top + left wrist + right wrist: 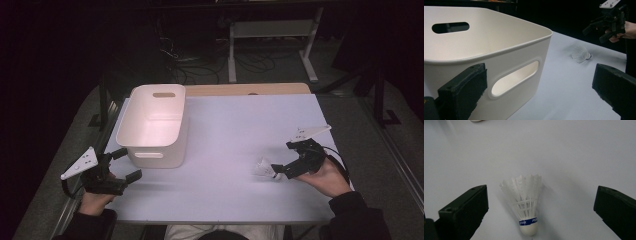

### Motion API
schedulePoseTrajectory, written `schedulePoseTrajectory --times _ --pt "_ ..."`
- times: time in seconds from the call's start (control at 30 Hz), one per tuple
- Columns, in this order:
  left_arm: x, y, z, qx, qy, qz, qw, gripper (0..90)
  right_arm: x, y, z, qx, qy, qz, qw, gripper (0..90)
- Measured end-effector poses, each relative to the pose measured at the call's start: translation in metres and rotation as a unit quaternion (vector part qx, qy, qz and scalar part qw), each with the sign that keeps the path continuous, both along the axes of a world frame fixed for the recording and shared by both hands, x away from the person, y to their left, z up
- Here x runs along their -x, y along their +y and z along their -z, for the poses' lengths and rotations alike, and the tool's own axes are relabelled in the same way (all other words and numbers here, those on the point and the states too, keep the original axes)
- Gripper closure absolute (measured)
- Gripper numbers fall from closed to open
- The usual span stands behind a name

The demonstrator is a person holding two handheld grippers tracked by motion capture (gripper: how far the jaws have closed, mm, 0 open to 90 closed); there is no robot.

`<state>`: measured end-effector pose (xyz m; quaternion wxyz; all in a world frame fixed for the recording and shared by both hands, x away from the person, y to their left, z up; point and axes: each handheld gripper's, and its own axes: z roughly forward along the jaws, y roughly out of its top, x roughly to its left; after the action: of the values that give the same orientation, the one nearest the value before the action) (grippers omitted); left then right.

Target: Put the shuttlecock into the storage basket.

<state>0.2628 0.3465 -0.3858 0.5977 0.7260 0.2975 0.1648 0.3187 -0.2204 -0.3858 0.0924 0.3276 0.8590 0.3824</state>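
Right gripper view has the shuttlecock (525,206) lying on the white tabletop (574,157), between the wide-spread right tongs (537,212) and untouched. Closing on the feathers could crush them or flick it away. The left tongs (536,95) wait wide beside the white bin (499,47).

Dim dark room, table (225,130) lit from above, soft shadows, slight blur in high view
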Motion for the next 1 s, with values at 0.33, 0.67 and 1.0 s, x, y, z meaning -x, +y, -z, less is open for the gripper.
schedulePoseTrajectory --times 0.33,0.67,1.0 --pt "0.000 0.000 0.000 0.000 0.000 0.000 1.0000 0.0 -0.001 0.004 0.003 0.018 0.018 -0.014 0.9996 0.0" --pt "0.000 0.000 0.000 0.000 0.000 0.001 1.0000 0.0 -0.005 0.008 0.009 0.036 0.039 -0.024 0.9983 0.0" --pt "0.000 0.000 0.000 0.001 0.000 0.001 1.0000 0.0 -0.011 0.012 0.015 0.062 0.058 -0.035 0.9958 0.0"
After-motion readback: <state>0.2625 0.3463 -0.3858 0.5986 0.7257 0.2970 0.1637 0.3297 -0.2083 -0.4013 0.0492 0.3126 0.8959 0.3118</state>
